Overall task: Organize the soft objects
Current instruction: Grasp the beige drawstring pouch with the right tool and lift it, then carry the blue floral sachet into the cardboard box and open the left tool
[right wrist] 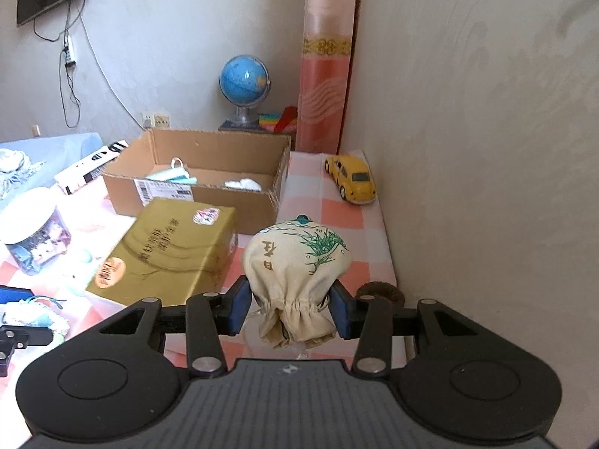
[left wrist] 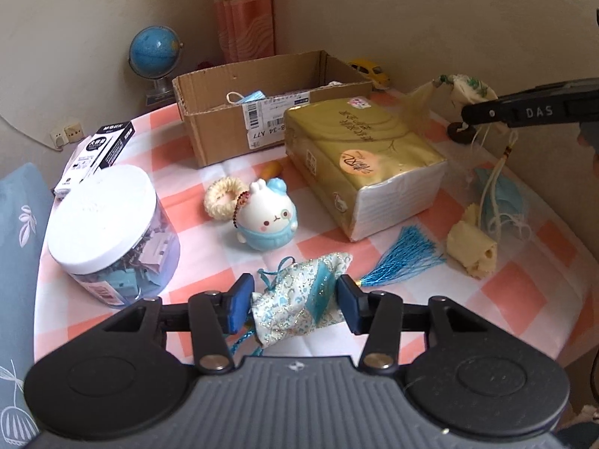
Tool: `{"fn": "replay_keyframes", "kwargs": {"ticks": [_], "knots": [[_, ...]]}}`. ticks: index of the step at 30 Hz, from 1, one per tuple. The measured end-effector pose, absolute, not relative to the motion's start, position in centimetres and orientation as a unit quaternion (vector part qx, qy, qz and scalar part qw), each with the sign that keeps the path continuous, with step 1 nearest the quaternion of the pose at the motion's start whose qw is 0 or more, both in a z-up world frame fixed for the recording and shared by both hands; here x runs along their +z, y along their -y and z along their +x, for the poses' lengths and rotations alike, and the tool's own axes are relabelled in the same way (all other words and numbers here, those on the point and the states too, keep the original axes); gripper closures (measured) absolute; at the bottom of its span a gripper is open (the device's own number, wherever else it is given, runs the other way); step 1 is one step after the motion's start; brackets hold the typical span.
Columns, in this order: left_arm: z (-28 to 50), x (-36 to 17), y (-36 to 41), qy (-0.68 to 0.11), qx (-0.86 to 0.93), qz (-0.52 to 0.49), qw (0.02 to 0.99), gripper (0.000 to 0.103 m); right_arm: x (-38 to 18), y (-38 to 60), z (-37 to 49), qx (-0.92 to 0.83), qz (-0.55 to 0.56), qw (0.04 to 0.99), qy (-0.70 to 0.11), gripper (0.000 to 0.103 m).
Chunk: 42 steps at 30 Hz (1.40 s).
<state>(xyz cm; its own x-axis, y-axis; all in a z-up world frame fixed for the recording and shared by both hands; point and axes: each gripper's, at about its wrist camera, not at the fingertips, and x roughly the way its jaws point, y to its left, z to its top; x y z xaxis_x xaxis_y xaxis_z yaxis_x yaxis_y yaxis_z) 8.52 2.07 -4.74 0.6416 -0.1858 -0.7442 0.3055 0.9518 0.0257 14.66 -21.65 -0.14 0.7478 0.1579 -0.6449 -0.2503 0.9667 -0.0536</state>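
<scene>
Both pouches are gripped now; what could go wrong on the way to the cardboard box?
The left gripper pinches the brocade sachet while its blue tassel trails on the tablecloth and could snag. The right gripper holds the beige drawstring pouch only at its gathered neck; it may slip. The tissue pack blocks a low path to the cardboard box.

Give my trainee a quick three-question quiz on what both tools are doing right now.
1. True or false: the right tool grips a beige drawstring pouch.
2. What does the left tool hold? A) brocade sachet B) bunny toy C) tissue pack
3. Fill in: the cardboard box already holds a blue ____.

Key: 1 true; 2 A; 3 face mask.
</scene>
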Motion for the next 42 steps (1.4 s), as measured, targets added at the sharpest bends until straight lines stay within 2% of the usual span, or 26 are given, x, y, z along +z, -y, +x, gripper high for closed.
{"fn": "replay_keyframes", "kwargs": {"ticks": [5, 8, 9, 14, 16, 17, 18, 22, 27, 30, 35, 42], "knots": [[8.4, -4.0, -2.2, -0.401, -0.154, 0.08, 0.899, 0.055, 1.0, 21.5, 13.3, 0.115, -0.074, 0.935, -0.328, 0.054], [8.6, -4.1, -2.3, -0.407, -0.154, 0.075, 0.897, 0.065, 1.2, 21.4, 12.7, 0.117, -0.075, 0.935, -0.325, 0.054], [8.7, -4.1, -2.4, -0.41, -0.156, 0.069, 0.896, 0.072, 1.2, 21.4, 12.6, 0.117, -0.074, 0.936, -0.325, 0.054], [8.6, -3.0, -2.6, -0.406, -0.163, 0.071, 0.896, 0.073, 1.9, 21.5, 11.6, 0.122, -0.072, 0.938, -0.316, 0.053], [8.6, -2.8, -2.6, -0.405, -0.157, 0.071, 0.898, 0.059, 2.0, 21.6, 11.3, 0.124, -0.069, 0.939, -0.313, 0.053], [8.5, -2.9, -2.6, -0.404, -0.15, 0.066, 0.9, 0.037, 2.0, 21.6, 11.1, 0.126, -0.068, 0.939, -0.312, 0.053], [8.3, -3.1, -2.5, -0.4, -0.149, 0.064, 0.902, 0.025, 2.0, 21.5, 11.0, 0.128, -0.067, 0.939, -0.312, 0.053], [8.1, -4.6, -1.6, -0.403, -0.156, 0.087, 0.898, 0.025, 1.7, 21.5, 10.8, 0.134, -0.069, 0.937, -0.315, 0.053], [8.7, -6.6, -1.0, -0.427, -0.16, 0.088, 0.885, 0.031, 1.5, 21.6, 10.6, 0.134, -0.066, 0.937, -0.316, 0.053], [9.1, -7.2, -0.7, -0.432, -0.163, 0.09, 0.882, 0.048, 1.4, 21.6, 10.6, 0.133, -0.064, 0.936, -0.319, 0.053], [9.1, -7.0, -1.0, -0.43, -0.173, 0.096, 0.881, 0.067, 1.3, 21.4, 10.2, 0.136, -0.066, 0.936, -0.319, 0.053], [8.8, -5.4, -1.4, -0.425, -0.186, 0.106, 0.88, 0.071, 1.4, 21.3, 9.7, 0.138, -0.066, 0.935, -0.319, 0.053]]}}
